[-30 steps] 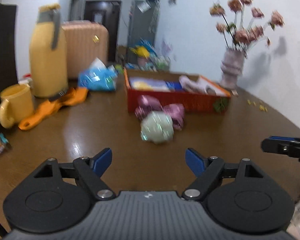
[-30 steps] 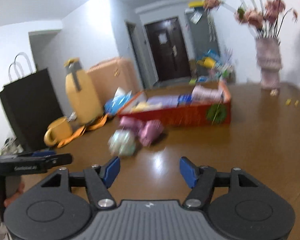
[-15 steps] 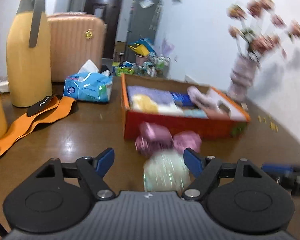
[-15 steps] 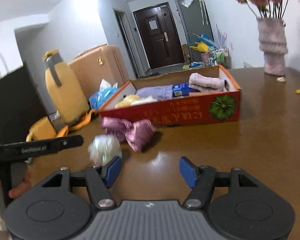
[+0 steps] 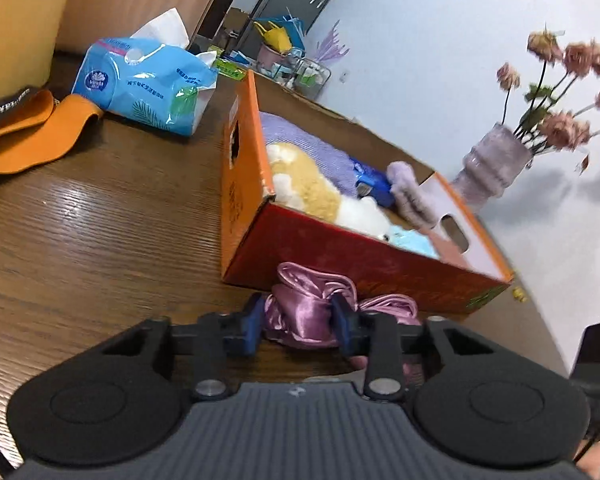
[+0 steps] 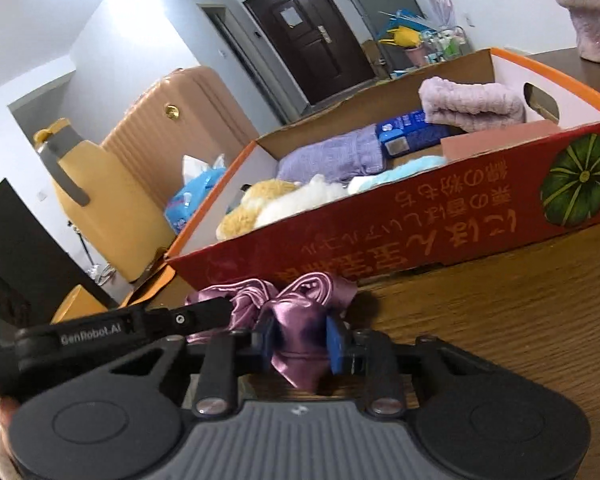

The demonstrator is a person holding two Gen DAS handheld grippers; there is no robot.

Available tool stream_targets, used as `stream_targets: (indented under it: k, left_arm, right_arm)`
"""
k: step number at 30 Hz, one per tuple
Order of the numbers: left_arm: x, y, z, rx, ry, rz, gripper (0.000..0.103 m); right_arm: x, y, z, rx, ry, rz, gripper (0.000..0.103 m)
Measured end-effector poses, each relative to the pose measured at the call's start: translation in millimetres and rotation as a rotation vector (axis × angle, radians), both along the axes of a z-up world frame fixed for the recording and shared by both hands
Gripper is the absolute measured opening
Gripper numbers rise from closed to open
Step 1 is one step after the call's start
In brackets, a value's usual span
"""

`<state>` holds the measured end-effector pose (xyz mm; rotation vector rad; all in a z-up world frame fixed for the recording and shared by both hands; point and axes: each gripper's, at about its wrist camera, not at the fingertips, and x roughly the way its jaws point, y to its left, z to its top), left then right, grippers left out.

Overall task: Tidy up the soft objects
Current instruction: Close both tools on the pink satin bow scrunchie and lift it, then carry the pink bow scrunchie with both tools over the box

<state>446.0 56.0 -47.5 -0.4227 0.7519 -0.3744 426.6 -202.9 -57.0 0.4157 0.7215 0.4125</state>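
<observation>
A crumpled pink satin cloth (image 5: 304, 308) lies on the brown table against the front wall of a red-orange cardboard box (image 5: 340, 256). My left gripper (image 5: 298, 324) is shut on one end of the cloth. My right gripper (image 6: 300, 340) is shut on the other end of the cloth (image 6: 300, 320). The box (image 6: 420, 216) holds a plush toy (image 5: 312, 192), a purple towel (image 6: 332, 160), a blue packet (image 6: 412, 128) and a rolled lilac towel (image 6: 472, 102). The left gripper's arm (image 6: 112, 328) crosses the right wrist view.
A blue tissue pack (image 5: 148, 84) and an orange strap (image 5: 32, 132) lie to the left of the box. A vase of pink flowers (image 5: 496, 164) stands behind it. A yellow jug (image 6: 100, 196) and a peach suitcase (image 6: 180, 120) stand at the far left.
Both grippers moved forward to the box and closed on the pink satin cloth. The pale green bundle seen earlier is out of view.
</observation>
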Motion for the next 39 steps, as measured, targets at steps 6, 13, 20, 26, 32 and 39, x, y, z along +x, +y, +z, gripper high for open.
stream_targets:
  k: [6, 13, 20, 26, 32, 39]
  left_arm:
    - [-13.8, -15.1, 17.9, 0.072, -0.066, -0.021, 0.019]
    - [-88.0, -38.4, 71.2, 0.044, -0.184, -0.026, 0.019]
    - [-139.0, -78.7, 74.4, 0.039, -0.162, -0.103, 0.019]
    - [-147.9, -103.0, 82.7, 0.061, -0.188, -0.137, 0.019]
    - [-93.4, -117.7, 118.5, 0.065, -0.232, -0.161, 0.019]
    - [48.6, -129.5, 126.5, 0.096, -0.12, -0.11, 0.019]
  right_arm:
    - [-4.6, 0.5, 6.6, -0.019, -0.024, 0.013, 0.017]
    - [-80.0, -20.5, 59.7, -0.026, -0.189, 0.021, 0.017]
    - [-151.4, -59.7, 64.6, -0.049, -0.193, -0.03, 0.017]
    - [-173.3, -84.6, 66.6, -0.032, -0.211, -0.074, 0.017]
    - [-133.6, -97.0, 97.7, -0.073, -0.294, -0.065, 0.017]
    - [17.1, -100.4, 123.5, -0.128, -0.218, -0.004, 0.017]
